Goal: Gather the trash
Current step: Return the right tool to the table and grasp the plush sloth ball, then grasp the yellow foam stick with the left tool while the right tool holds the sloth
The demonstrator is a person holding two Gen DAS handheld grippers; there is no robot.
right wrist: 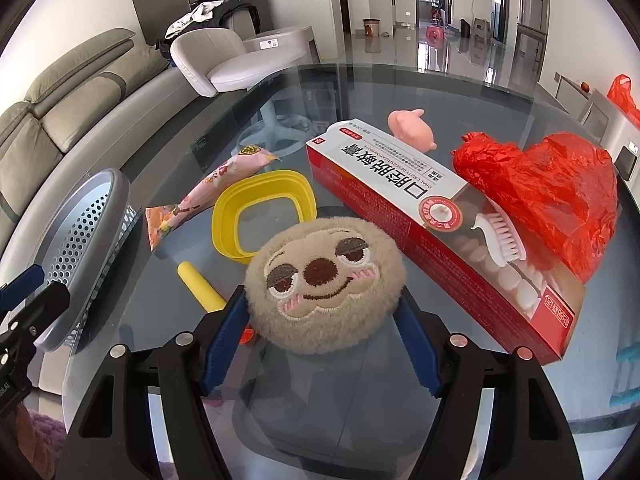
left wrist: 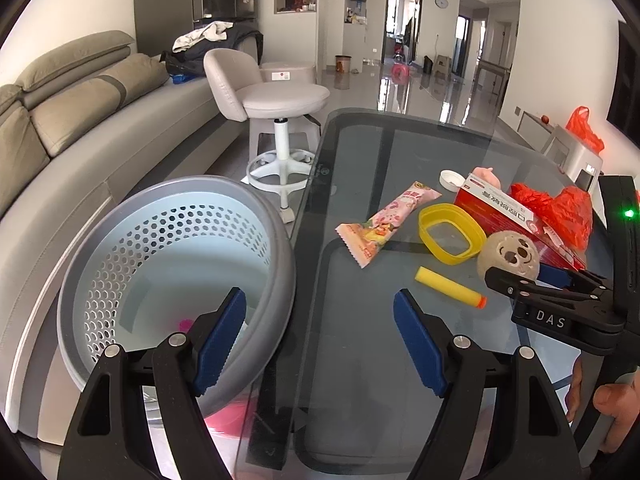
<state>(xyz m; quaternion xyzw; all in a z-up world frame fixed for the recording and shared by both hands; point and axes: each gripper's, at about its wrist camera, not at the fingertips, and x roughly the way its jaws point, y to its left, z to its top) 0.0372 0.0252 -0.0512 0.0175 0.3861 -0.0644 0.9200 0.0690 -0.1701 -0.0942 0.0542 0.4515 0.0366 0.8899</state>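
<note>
Dark glass forms the surface in a living room, and both grippers work over it. Right gripper: its jaws stand apart on either side of a round beige plush sloth face, the blue pads right at the fur on both flanks; whether they press it I cannot tell. Left gripper: its jaws are open and empty, one blue finger over the surface and the other over the rim of a grey perforated plastic waste basket, which stands just off the surface's edge.

Just beyond the plush lie a yellow foam dart with an orange tip and a yellow rounded-square plastic ring. Beside the ring, toward the basket, lies a pink printed snack wrapper. A long red-and-white toothpaste box runs diagonally on the plush's other side, with a crumpled red plastic bag against it. Behind the box sit a small pink toy pig and a white bottle cap
</note>
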